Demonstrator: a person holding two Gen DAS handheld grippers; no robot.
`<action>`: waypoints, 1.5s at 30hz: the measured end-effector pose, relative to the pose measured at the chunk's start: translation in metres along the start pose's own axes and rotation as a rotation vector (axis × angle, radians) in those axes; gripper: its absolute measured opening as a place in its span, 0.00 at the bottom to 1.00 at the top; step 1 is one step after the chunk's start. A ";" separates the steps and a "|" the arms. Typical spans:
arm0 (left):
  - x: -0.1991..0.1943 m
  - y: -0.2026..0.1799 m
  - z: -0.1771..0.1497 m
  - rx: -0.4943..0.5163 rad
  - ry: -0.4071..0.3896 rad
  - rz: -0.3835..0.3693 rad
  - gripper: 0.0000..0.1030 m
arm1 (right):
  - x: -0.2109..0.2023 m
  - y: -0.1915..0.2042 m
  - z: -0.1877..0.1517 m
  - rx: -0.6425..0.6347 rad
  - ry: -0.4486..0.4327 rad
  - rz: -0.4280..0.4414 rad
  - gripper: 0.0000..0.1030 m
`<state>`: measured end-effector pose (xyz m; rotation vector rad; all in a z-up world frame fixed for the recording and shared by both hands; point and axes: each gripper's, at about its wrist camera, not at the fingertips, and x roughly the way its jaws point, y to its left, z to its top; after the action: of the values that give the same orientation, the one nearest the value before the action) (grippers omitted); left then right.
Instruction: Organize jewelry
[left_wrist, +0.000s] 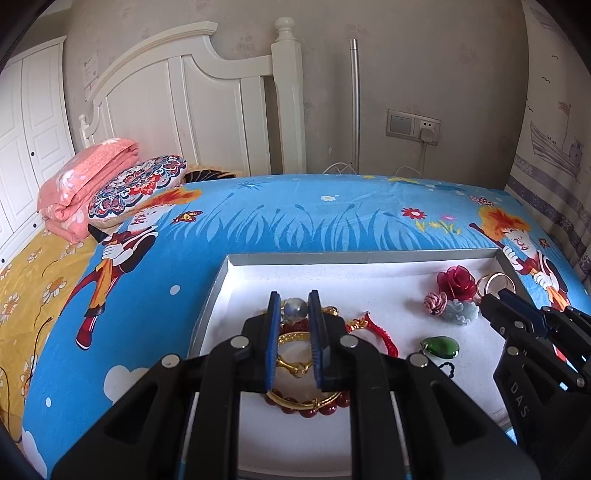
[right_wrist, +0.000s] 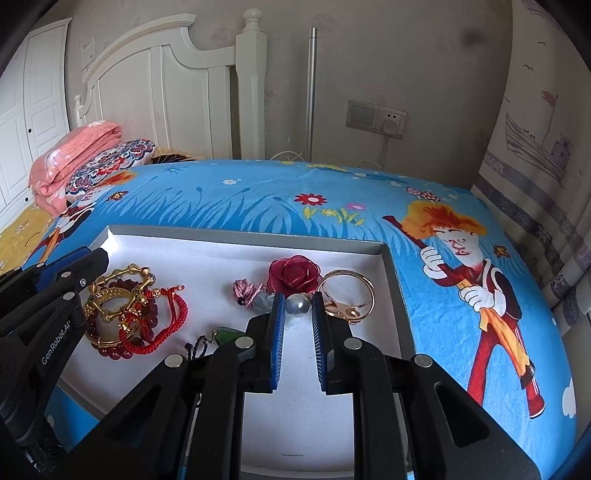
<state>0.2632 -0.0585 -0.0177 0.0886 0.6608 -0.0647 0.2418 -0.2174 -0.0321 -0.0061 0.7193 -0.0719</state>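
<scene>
While reaching low over the white tray (left_wrist: 362, 256), left tongs (left_wrist: 295, 299) pointing up the middle of the left wrist view, blue ribbed pads standing narrowly apart. Framing a grey-blue pearl (left_wrist: 294, 308) right between the tips; pads nearly touching it on both sides, yet impossible to tell whether pinching it or merely lining up with it. Lying under and between the pads, a heap of bracelets: a broad gold bangle (left_wrist: 295, 338), smooth and shiny; a string of round, glossy dark red beads (left_wrist: 325, 408) at the lower centre; a braided red cord bracelet (left_wrist: 384, 339) trailing to the right.

Right tongs (right_wrist: 298, 299) sitting mid-frame in the right wrist view, likewise parted by a slim gap. Showing a second grey pearl (right_wrist: 297, 304) between the tips, again unclear whether gripped. Just above it, a red rose (right_wrist: 293, 275) with thin translucent petals; just right of it, a polished gold ring (right_wrist: 347, 291), touching the right pad's outer side.

Resting lower right in the left wrist view, a clear green teardrop pendant (left_wrist: 441, 347), and above it a pale carved jade piece (left_wrist: 460, 312) beside a pink woven knot (left_wrist: 435, 302). Spreading beneath the tray, a blue cartoon-printed sheet (right_wrist: 258, 199).
</scene>
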 end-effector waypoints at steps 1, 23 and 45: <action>0.000 0.000 0.000 0.002 0.000 0.001 0.14 | 0.000 0.000 0.000 -0.002 -0.001 -0.001 0.15; -0.014 0.007 0.002 -0.003 -0.047 0.016 0.84 | -0.006 -0.005 -0.001 0.011 -0.002 0.006 0.46; -0.076 0.025 -0.026 -0.024 -0.091 -0.015 0.95 | -0.071 -0.006 -0.024 -0.003 -0.069 -0.019 0.80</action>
<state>0.1897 -0.0283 0.0104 0.0566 0.5715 -0.0750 0.1723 -0.2178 -0.0037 -0.0182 0.6508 -0.0884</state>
